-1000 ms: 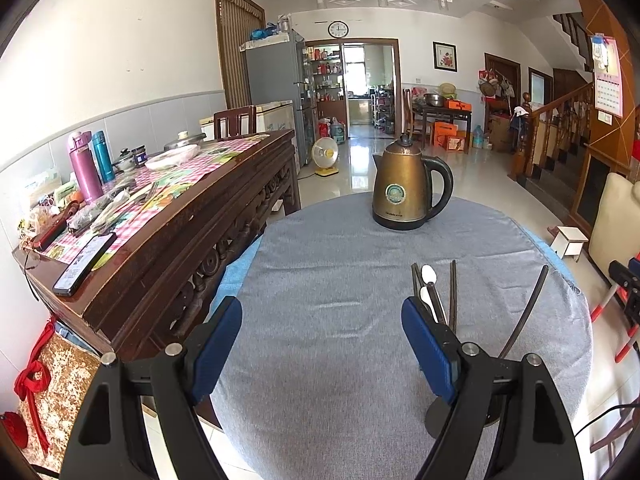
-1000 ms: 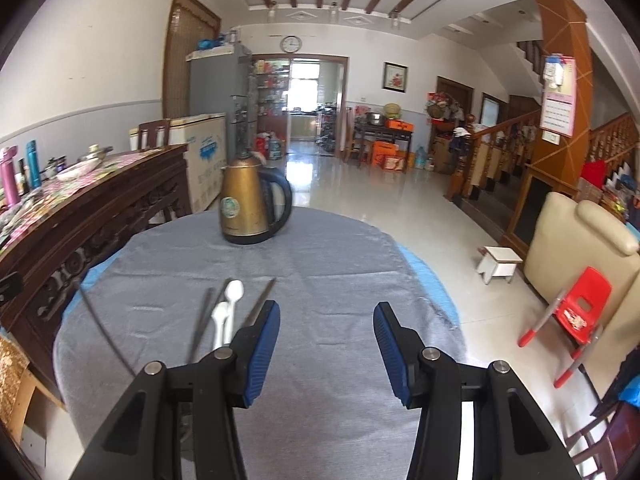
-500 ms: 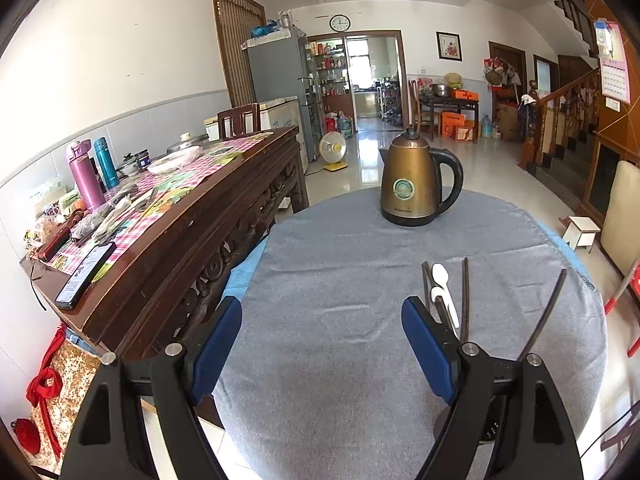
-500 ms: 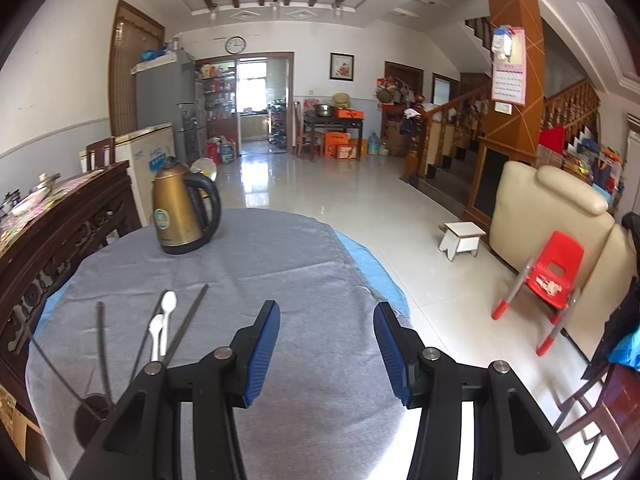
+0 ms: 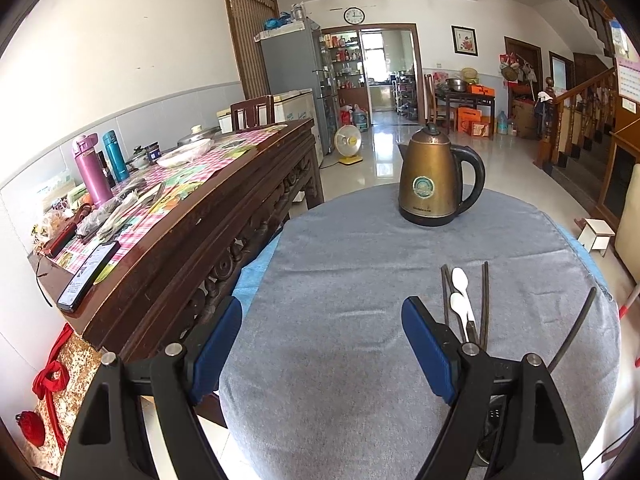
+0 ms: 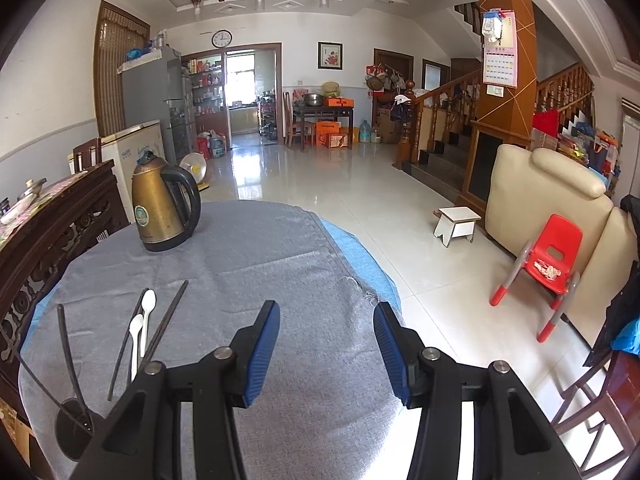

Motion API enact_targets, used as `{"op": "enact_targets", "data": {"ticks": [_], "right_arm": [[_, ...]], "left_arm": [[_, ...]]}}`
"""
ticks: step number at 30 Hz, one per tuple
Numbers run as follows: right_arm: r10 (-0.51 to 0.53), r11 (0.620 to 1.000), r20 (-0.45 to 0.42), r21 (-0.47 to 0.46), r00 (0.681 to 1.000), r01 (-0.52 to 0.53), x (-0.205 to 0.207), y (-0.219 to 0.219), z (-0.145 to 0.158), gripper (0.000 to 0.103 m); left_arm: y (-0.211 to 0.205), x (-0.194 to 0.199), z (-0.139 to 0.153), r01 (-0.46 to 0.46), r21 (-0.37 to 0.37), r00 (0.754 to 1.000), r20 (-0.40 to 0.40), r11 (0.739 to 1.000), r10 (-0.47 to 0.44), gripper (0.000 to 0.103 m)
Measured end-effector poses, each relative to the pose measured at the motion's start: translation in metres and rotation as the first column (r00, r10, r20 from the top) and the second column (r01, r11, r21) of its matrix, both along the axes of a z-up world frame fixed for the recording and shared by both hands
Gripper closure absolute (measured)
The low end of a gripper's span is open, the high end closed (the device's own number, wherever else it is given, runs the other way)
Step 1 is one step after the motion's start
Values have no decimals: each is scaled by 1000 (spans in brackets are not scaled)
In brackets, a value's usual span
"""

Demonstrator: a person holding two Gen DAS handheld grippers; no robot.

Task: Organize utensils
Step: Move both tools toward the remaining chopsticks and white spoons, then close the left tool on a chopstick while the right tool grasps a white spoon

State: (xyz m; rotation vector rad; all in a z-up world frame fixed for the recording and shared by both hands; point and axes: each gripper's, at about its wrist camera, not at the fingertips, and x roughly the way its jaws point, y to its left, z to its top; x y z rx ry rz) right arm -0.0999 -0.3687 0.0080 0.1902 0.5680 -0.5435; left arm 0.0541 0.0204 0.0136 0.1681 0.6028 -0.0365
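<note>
Two white spoons [image 5: 461, 292] [image 6: 143, 320] lie on the grey tablecloth [image 5: 340, 280] [image 6: 260, 264] between dark chopsticks [image 5: 485, 300] [image 6: 166, 320]. A dark holder cup [image 6: 74, 424] at the near left holds two chopsticks [image 6: 66, 344]; one of them [image 5: 576, 328] slants up at the right in the left wrist view. My left gripper [image 5: 320, 344] is open over bare cloth, left of the utensils. My right gripper [image 6: 326, 344] is open with nothing between its blue pads, to the right of the utensils near the table's edge.
A brass kettle [image 5: 434, 178] [image 6: 162, 204] stands at the table's far side. A carved wooden sideboard [image 5: 192, 216] with bottles and a phone runs along the left. A red child's chair [image 6: 548, 264], a white stool [image 6: 456, 224] and a beige armchair [image 6: 544, 192] stand on the floor at right.
The right wrist view has swung to the right, so the utensils and kettle slid left in it. The left gripper drifted a little; the kettle sits further right and nearer in its view. Both jaws unchanged.
</note>
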Motion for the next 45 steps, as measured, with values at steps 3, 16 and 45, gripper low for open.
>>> {"op": "enact_targets", "data": {"ticks": [3,16,45], "right_arm": [[-2,1000,-2,1,1000,2,3,0,0,50],[46,999,-43,31,998,-45,28,-2,-9,50],[620,687,-119,560,776,-463,330,86,-141,68]], "left_arm": [[2,4,-3,-8,0,1000,-8,1000,8,20],[5,49,-32,-2,35,998,-64,999,4,21],[-120,174,-188,373,-156,775,-490,915,-400,34]]}}
